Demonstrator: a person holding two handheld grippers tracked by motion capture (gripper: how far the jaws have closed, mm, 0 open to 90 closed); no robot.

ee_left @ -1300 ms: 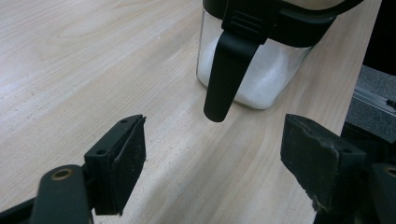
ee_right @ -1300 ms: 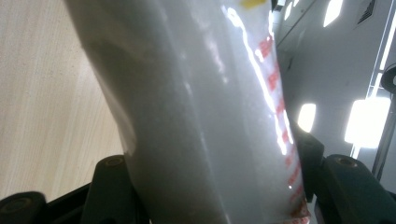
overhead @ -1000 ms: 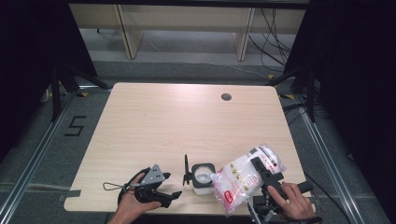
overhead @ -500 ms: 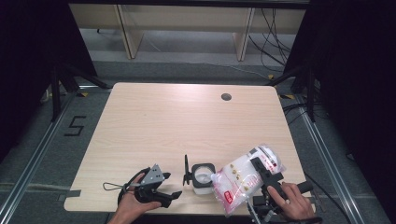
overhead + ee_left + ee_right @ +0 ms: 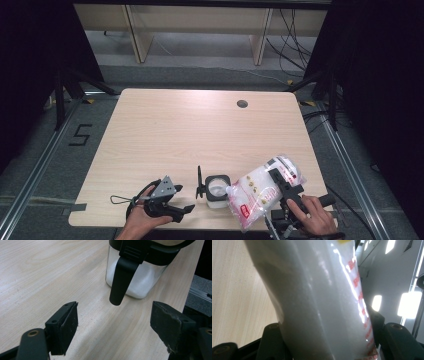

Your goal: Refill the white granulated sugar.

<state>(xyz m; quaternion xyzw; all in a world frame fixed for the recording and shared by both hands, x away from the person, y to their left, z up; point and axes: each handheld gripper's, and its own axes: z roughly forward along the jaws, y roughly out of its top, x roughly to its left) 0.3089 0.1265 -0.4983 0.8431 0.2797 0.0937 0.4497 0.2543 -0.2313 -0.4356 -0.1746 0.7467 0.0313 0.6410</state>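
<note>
At lower right, the right gripper [image 5: 280,182] clamps a white bag [image 5: 257,192] tilted over the jar [image 5: 217,190]; the left gripper [image 5: 182,200] stands apart, empty.

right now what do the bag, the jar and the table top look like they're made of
Bag: thin glossy plastic film, seemingly; it creases, throws glare and shows white grains through it, with red print.
Jar: clear body, glass or hard plastic, I can't tell which; white contents show through. Its rim and lever look like matte black plastic.
Table top: pale wood-grain surface, smooth; probably laminate.
</note>
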